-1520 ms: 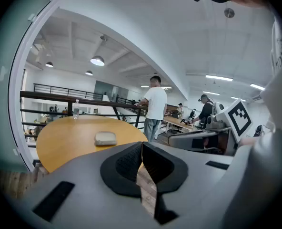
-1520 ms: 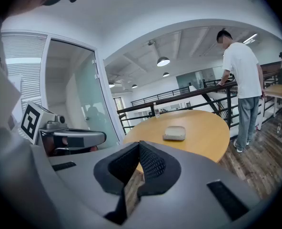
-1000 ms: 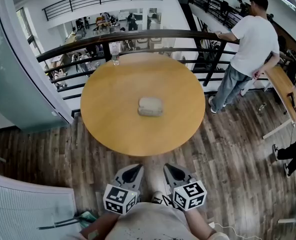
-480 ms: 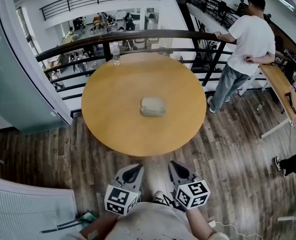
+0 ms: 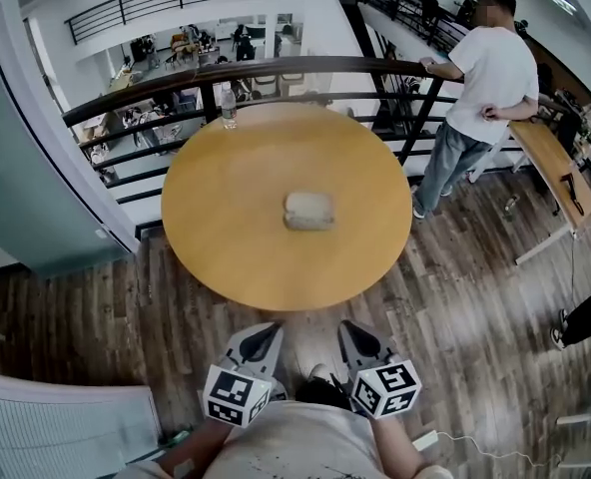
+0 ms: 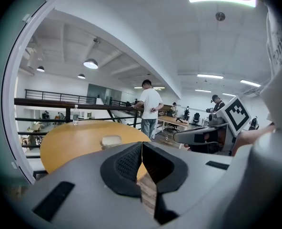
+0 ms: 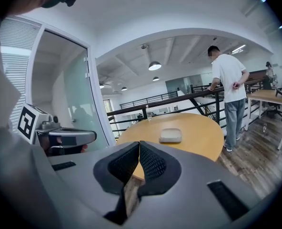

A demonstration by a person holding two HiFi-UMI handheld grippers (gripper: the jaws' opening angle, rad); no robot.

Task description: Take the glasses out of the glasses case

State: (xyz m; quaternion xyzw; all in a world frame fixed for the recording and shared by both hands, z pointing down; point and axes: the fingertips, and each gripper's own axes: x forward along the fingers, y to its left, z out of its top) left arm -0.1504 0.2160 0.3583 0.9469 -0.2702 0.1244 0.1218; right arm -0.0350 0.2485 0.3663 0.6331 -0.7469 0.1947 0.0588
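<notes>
On the middle of the round orange wooden table (image 5: 226,238) lies a pale grey glasses case (image 5: 308,210); off the table's near edge, left gripper (image 5: 266,331) and right gripper (image 5: 352,329) hang clenched, empty.

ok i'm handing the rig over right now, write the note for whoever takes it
Left hand-held gripper: jaws together, empty, held close to the body, short of the table.
Right hand-held gripper: the same, shut and empty.
Glasses case: looks closed, lying near the middle of the round table. A water bottle stands at the far edge.
Done: nothing, the case is untouched.
Left: reach in, open the case, lift the glasses out.
</notes>
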